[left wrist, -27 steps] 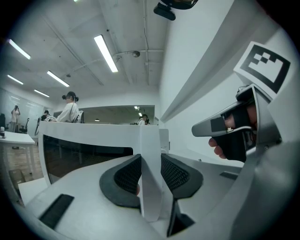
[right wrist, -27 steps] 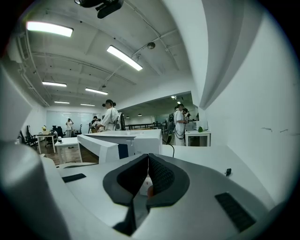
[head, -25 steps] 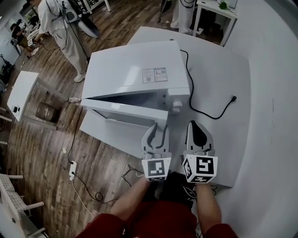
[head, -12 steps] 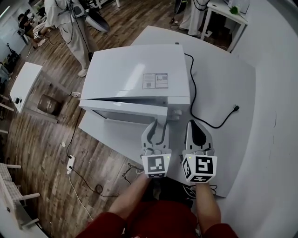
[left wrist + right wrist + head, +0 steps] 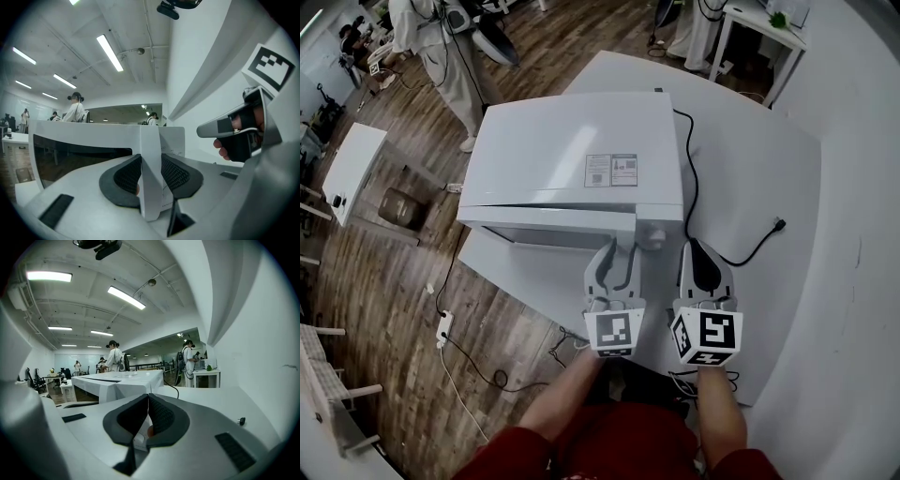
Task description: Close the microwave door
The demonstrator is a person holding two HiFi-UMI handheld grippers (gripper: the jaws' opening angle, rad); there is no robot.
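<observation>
A white microwave [image 5: 572, 155] stands on a white table [image 5: 759, 159], its door [image 5: 548, 225] almost shut, with only a narrow dark gap along the front. My left gripper [image 5: 619, 255] is shut on the door's free edge [image 5: 151, 150]; in the left gripper view both black pads [image 5: 176, 173] press against that white edge. My right gripper [image 5: 698, 251] hovers beside it, right of the control knob [image 5: 654, 237]. It is shut with nothing in it, and the pads meet in the right gripper view [image 5: 148, 404]. The microwave [image 5: 117, 380] shows ahead to the left there.
A black power cable [image 5: 694, 202] runs from behind the microwave to a loose plug [image 5: 779, 225] on the table. The table's left edge drops to a wood floor with a power strip [image 5: 443, 328]. A person [image 5: 441, 47] stands far left near a small white table [image 5: 352, 173].
The door has swung closer to the microwave body, narrowing the gap. Both grippers moved forward toward the microwave, the left still on the door edge.
</observation>
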